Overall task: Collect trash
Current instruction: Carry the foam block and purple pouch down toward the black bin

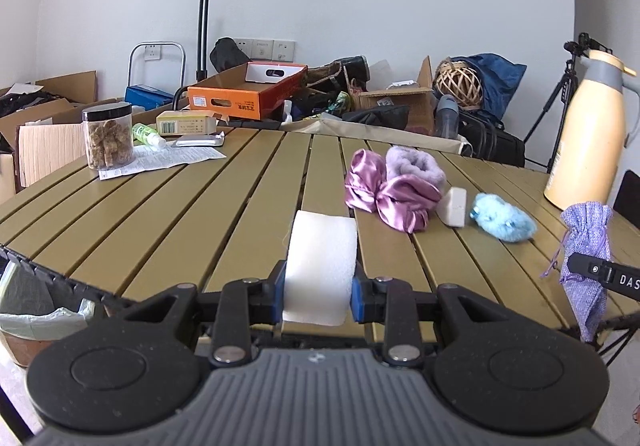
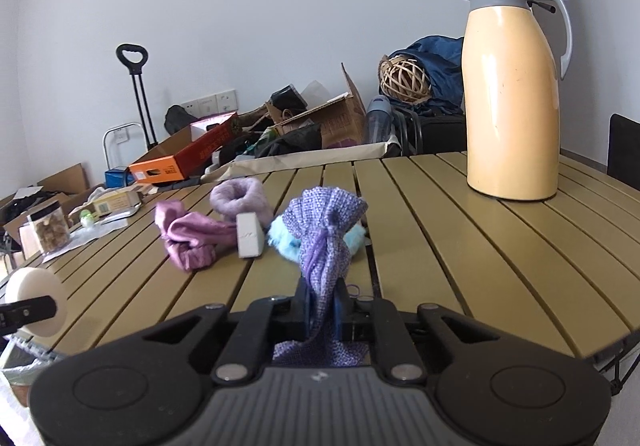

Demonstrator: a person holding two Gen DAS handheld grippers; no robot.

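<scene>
1. A white foam roll (image 1: 320,266) is clamped between the blue pads of the left tongs (image 1: 319,296), held above the near edge of the slatted olive surface (image 1: 180,214).
2. In the right wrist view the same foam roll (image 2: 38,300) is seen at the far left, end-on, with one finger of the left tongs across it.
3. A lilac woven drawstring pouch (image 2: 326,242) is gripped by the right tongs (image 2: 322,312), whose jaws are pressed tightly on the fabric below the tied neck; the gathered top is seen above the jaws.
4. From the left wrist view, the pouch (image 1: 586,258) is seen hanging at the right edge, pinched by a black finger of the right tongs.
5. A bin lined with a pale bag (image 1: 40,316) is seen below the left edge of the surface.
6. Near the middle of the surface, pink satin cloth (image 1: 384,194), a lilac fluffy cuff (image 1: 416,164), a small white block (image 1: 454,206) and a light blue furry item (image 1: 504,222) are grouped closely together.
7. A tall cream thermos jug (image 2: 510,98) with a grey collar is stood upright at the far right of the surface.
8. At the far left, a clear jar with a black lid (image 1: 108,136) is placed on a printed paper sheet (image 1: 172,158), beside a small green bottle (image 1: 148,135).
9. Cardboard boxes, an orange tray box (image 1: 248,92) and a rattan ball (image 1: 458,82) are piled behind the surface against the wall.
</scene>
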